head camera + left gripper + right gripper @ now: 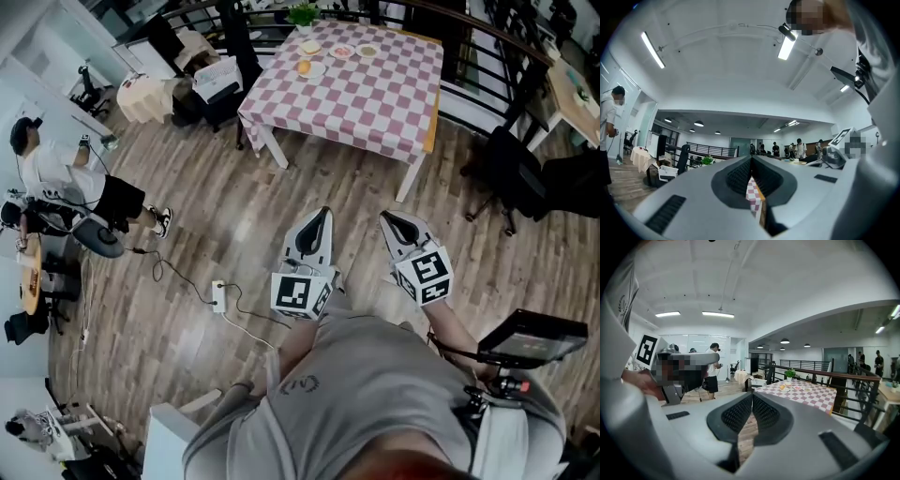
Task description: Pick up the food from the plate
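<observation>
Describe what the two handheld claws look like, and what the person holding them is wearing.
The left claw and the right claw match. Each has a pale grey, wedge-shaped body that tapers to a tip, with black ribbed pads on the inner faces. Each carries a white marker cube printed with black squares. No cables show on them. The person wears a grey top with a small emblem.

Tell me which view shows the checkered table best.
Head view: the whole checkered table seen from above, plates included. The right gripper view shows it small, at a low angle; the left gripper view only a sliver between its jaws.
</observation>
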{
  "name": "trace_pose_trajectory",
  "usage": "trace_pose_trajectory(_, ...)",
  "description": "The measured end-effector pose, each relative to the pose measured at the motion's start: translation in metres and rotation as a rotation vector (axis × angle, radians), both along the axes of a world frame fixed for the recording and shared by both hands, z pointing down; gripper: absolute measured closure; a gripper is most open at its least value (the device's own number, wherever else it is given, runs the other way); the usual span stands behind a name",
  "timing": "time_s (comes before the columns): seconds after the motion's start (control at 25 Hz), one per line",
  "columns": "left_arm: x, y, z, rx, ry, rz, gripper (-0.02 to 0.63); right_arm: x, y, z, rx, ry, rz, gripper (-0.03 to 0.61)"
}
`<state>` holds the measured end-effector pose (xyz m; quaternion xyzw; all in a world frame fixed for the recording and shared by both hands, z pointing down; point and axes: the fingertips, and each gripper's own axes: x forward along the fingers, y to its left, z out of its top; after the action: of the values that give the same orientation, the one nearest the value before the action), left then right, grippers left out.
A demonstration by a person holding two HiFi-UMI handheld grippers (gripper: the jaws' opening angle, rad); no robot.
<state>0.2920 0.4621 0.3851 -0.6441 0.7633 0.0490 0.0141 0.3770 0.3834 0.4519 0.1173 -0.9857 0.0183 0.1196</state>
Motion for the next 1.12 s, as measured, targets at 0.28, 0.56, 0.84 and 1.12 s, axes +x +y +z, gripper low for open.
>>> trace_pose_trajectory(0.28, -0.095, -0.017, 0.006, 0.014, 0.045, 0.002, 0.604, -0.090, -0.017, 0.005, 0.003, 0.072, -0.029, 0.563)
trace_pose_trajectory(0.56, -0.169, -0.033, 0.027, 0.015, 0.072, 0.066, 0.604, -0.171, -0.027, 0.011, 0.018, 0.119, -0.017, 0.563)
trace_pose_trajectory(0.84, -0.204, -0.058, 0.050, -0.023, 0.077, 0.169, 0.605, -0.209, -0.040, 0.021, -0.004, 0.114, 0.067, 0.563)
trace_pose_trajectory(1.12, -0.220, -0.077, 0.068, -0.029, 0.105, 0.213, 0.604, -0.224, -0.057, 0.035, -0.001, 0.169, 0.092, 0.563)
